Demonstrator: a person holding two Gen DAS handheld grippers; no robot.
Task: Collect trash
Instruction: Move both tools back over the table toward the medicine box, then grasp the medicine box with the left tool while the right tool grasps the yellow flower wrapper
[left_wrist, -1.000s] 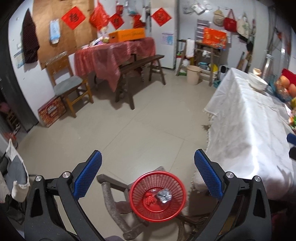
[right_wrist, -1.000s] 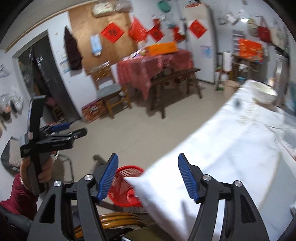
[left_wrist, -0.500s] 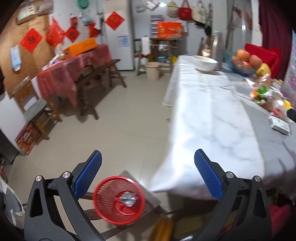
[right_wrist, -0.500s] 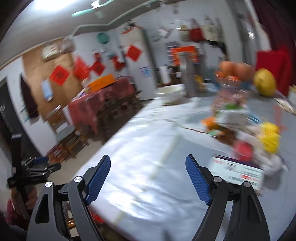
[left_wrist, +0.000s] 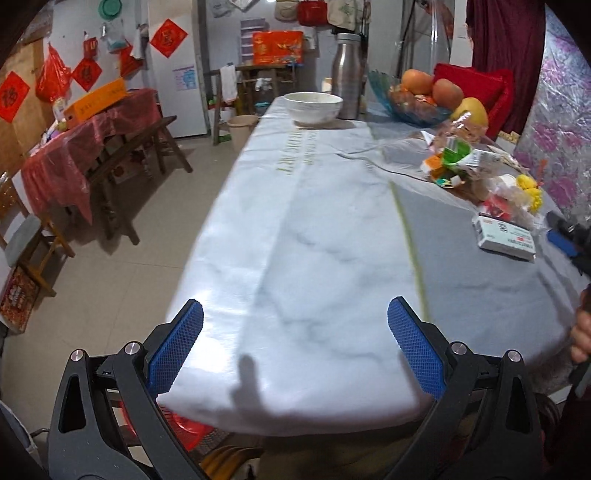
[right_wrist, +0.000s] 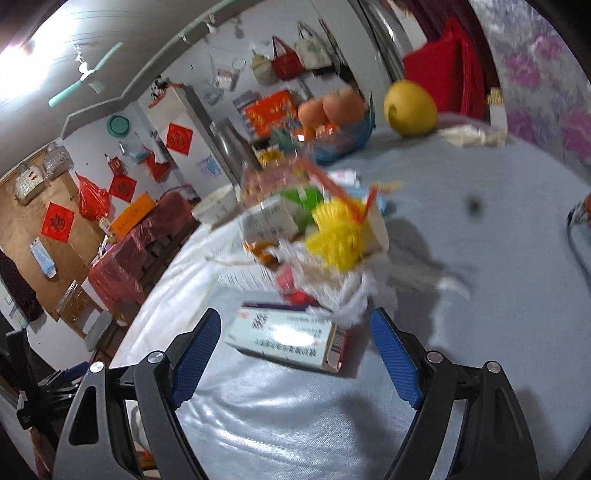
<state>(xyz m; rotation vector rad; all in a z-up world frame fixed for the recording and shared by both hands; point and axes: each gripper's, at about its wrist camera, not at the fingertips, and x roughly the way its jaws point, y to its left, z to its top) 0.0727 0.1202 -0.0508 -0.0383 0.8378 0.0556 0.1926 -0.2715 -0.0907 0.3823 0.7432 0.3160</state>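
Observation:
A heap of trash (right_wrist: 317, 236) lies on the white-clothed table (left_wrist: 332, 236): wrappers, yellow fluff, white shreds and a flat white medicine box (right_wrist: 288, 339). The heap (left_wrist: 476, 173) and the box (left_wrist: 504, 238) also show in the left wrist view at the table's right side. My right gripper (right_wrist: 291, 358) is open, just in front of the box. My left gripper (left_wrist: 295, 350) is open and empty over the table's near end. A red basket (left_wrist: 184, 428) peeks out below the table edge, mostly hidden.
A white bowl (left_wrist: 313, 107), a steel flask (left_wrist: 346, 85) and a blue fruit bowl (left_wrist: 410, 103) stand at the table's far end. A yellow fruit (right_wrist: 410, 109) lies near the red cushion (right_wrist: 447, 77). A red-covered table (left_wrist: 81, 147) and bench stand left.
Both grippers swung from the red basket on the floor up to the table. The right one closed in on the trash heap and box. Both stayed open.

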